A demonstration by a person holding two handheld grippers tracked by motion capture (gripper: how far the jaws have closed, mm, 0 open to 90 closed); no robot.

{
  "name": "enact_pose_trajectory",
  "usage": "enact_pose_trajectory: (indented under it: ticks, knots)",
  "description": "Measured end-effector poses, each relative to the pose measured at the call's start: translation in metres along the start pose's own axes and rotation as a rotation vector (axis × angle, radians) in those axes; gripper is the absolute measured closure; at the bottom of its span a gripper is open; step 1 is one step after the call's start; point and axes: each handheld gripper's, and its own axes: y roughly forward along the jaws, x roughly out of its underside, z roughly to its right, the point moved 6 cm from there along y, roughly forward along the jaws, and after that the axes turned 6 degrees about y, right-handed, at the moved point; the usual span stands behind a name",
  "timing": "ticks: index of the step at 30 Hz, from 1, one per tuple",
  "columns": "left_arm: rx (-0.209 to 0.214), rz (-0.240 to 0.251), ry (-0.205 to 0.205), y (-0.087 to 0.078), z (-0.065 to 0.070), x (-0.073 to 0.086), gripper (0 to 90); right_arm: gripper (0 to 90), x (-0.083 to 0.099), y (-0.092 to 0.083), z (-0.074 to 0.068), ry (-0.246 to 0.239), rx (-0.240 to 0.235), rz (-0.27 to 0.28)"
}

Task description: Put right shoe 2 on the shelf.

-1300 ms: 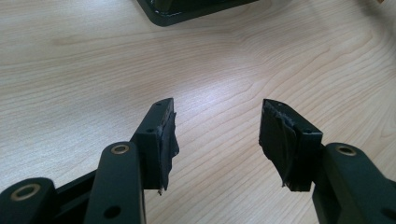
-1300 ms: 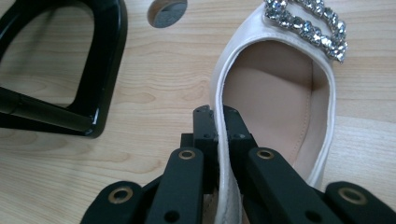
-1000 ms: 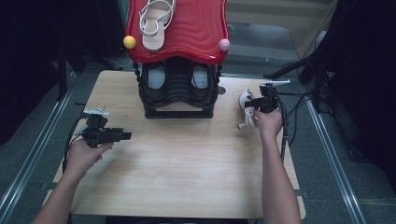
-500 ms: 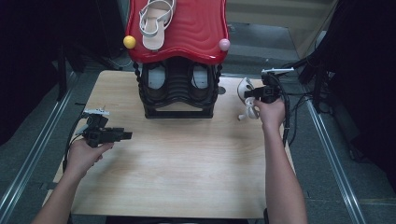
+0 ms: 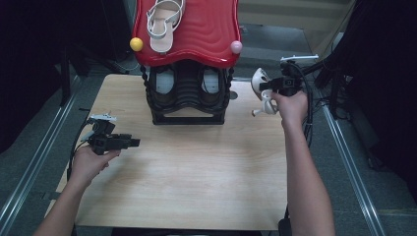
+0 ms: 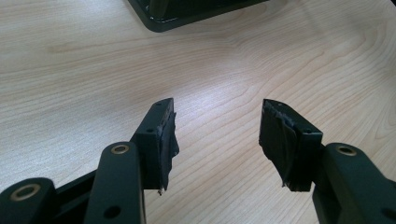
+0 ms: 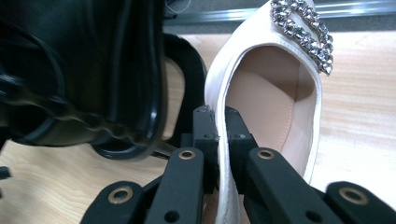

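A white heeled shoe (image 5: 260,88) with a rhinestone buckle (image 7: 306,32) hangs above the table's right side, to the right of the black shoe rack (image 5: 188,93). My right gripper (image 5: 273,85) is shut on the shoe; in the right gripper view the right gripper (image 7: 221,140) pinches the thin side wall of the white shoe (image 7: 275,93) between its jaws. A matching white sandal (image 5: 164,22) lies on the rack's red top (image 5: 206,29). My left gripper (image 5: 134,143) rests low over the table's left side. In the left gripper view the left gripper (image 6: 217,135) stands open over bare wood.
The rack holds grey shoes (image 5: 164,81) on its lower shelf. A yellow ball (image 5: 136,44) and a pink ball (image 5: 236,47) sit at the red top's front corners. The wooden table (image 5: 196,182) has metal rails (image 5: 29,167) along both sides. Cables trail from the right gripper.
My right gripper has risen with the white shoe, lifting it off the table and slightly farther back. The left hand has stayed in place.
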Motion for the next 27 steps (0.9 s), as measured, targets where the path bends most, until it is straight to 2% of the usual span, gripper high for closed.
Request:
enact_pose_trajectory:
  ticks: [4,10,17,27]
  knots:
    - [0.004,-0.002,0.005,0.001,0.0,-0.001,46.1,88.1,-0.01,-0.011,-0.012,-0.007,-0.011,0.01]
    - [0.007,0.002,0.007,0.003,0.002,-0.002,46.2,88.1,-0.03,-0.029,-0.035,-0.053,-0.015,0.036]
    - [0.008,0.0,0.01,0.003,0.003,-0.002,46.2,88.0,-0.051,-0.051,-0.062,-0.081,-0.038,0.061]
    - [0.014,-0.011,0.018,0.003,0.004,-0.002,46.2,88.1,-0.081,-0.085,-0.096,-0.114,-0.037,0.09]
